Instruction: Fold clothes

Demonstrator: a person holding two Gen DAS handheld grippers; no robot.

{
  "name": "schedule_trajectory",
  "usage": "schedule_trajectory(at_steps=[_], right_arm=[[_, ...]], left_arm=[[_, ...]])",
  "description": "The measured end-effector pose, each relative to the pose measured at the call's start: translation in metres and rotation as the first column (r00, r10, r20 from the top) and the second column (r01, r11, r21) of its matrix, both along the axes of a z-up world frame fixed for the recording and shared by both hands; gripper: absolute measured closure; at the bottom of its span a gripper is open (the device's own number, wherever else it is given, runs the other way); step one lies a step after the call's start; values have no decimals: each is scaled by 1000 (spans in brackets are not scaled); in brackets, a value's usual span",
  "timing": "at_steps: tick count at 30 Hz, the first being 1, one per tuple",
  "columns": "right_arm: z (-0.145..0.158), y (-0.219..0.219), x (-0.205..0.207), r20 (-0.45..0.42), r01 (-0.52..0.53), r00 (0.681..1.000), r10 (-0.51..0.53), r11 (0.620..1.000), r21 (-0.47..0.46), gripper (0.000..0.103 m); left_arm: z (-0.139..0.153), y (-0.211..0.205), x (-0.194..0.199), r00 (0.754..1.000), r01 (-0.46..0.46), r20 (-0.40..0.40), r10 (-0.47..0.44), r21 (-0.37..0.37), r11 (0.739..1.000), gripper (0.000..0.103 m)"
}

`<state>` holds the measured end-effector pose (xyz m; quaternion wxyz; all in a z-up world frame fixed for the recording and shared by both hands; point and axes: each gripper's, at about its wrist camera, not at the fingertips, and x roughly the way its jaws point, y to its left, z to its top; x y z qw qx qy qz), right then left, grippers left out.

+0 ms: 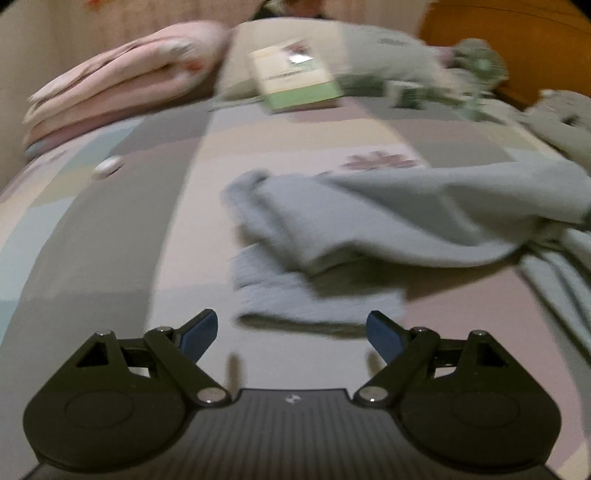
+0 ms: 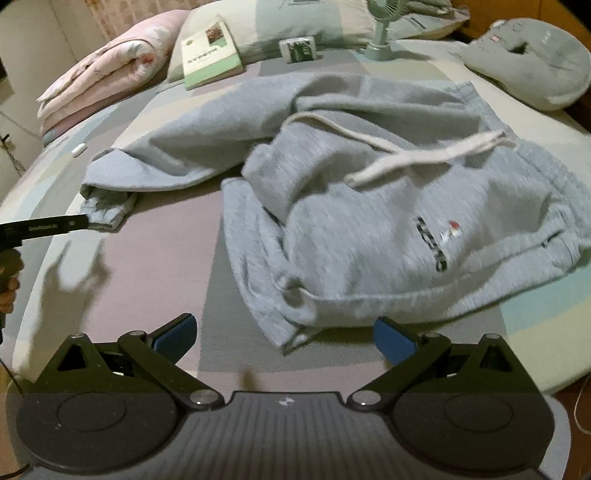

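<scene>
Left gripper [image 1: 291, 334] had its blue-padded fingers [image 1: 201, 330] spread wide, nothing between them, hovering just short of the ribbed cuff [image 1: 314, 295] of the grey sweatpants. Left wrist view was motion-blurred, so fine detail there is unreliable.

Right gripper [image 2: 284, 334] was also spread wide and empty, blue pads [image 2: 393, 341] either side of the near hem of the pants, not touching the fabric as far as I could tell.

Light grey fleece sweatpants [image 2: 369, 229] lay crumpled on the bed, mid-sheet: waistband to the right with a white drawstring [image 2: 406, 155] trailing across the top, small printed logo [image 2: 436, 243] near the hip, one leg stretched to the left and ending at the cuff next to the left gripper's tip, which showed at the left edge of the right wrist view. The other leg was bunched under the body of the pants.

Pastel patchwork bedsheet [image 2: 166, 266] underneath. At the head of the bed: rolled pink floral quilt [image 2: 110, 62], green-and-white paperback book [image 2: 210, 51] leaning on a pale pillow [image 2: 295, 22], small green desk fan [image 2: 384, 22], small dark green packet [image 2: 299, 48]. Grey plush item [image 2: 532, 70] at far right. Small white oval object [image 2: 78, 149] on the sheet to the left.
</scene>
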<state>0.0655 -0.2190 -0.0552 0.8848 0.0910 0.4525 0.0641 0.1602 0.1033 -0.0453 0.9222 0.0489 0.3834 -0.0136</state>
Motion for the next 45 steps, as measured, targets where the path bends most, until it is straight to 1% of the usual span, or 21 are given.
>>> schedule_trajectory(at_steps=[2,5,8,10,12,13,15,16,20,23,28,30,33,35,37,38,40,43,45], right_arm=[[5,2,2,11,-11,1000,11,1000,0,0],[12,6,4,32,-23,999,23,1000,-7,0],[13,9,3,34,-31,999,31,999,-15,0],[11,10,2,27,-33,999,34,999,-23,0],[7,10,1,14,-29,999,29,999,-21,0],[5,10,0,8,-26,1000,26,999,-18,0],[1,8,0,-3,-19,1000,19,1000,-12,0],[-1,7,0,-9,-15,1000,15,1000,-9,0],[-5,6,2,-21,-5,1000,5,1000,0,0],[-6,8,1,-24,-9,1000,9,1000,-4,0],[-5,13,1,-23,-24,999,24,1000,-14,0],[-3,15,1,-18,-29,999,28,999,-21,0],[0,15,1,-10,-31,999,31,999,-22,0],[3,18,2,-5,-44,999,44,999,-21,0],[6,21,3,0,-57,998,57,998,-20,0],[8,22,3,2,-63,998,63,998,-20,0],[11,25,4,7,-76,997,76,997,-19,0],[16,29,5,14,-95,995,96,995,-18,0],[20,33,7,22,-116,993,116,993,-17,0]], left_arm=[[0,-13,4,999,53,12,-53,1,999,15],[-7,-33,17,994,106,19,-107,35,994,15],[-19,-43,33,993,119,1,-119,54,991,15],[-25,-43,41,994,105,-13,-105,69,992,15],[-30,-36,47,998,56,-20,-55,94,994,15],[-30,-30,48,999,39,-19,-37,94,995,14],[-29,-17,50,999,27,-26,-25,59,998,14],[-29,-12,50,1000,18,-25,-16,59,998,14],[-26,5,49,1000,-12,-17,14,80,997,13],[-26,19,51,998,-52,-22,54,100,994,13],[-28,40,53,994,-100,-31,105,143,985,13],[-28,48,54,991,-124,-26,130,172,977,13],[-26,66,58,981,-187,-15,194,204,961,13],[-23,77,59,974,-219,-10,226,208,953,14],[-20,85,56,971,-232,-9,239,207,951,14],[-18,86,53,973,-226,-10,232,200,953,14],[-13,83,44,983,-180,-2,183,183,967,15],[-8,71,32,996,-93,2,94,150,984,15],[-5,62,27,999,-39,9,39,129,991,15]])
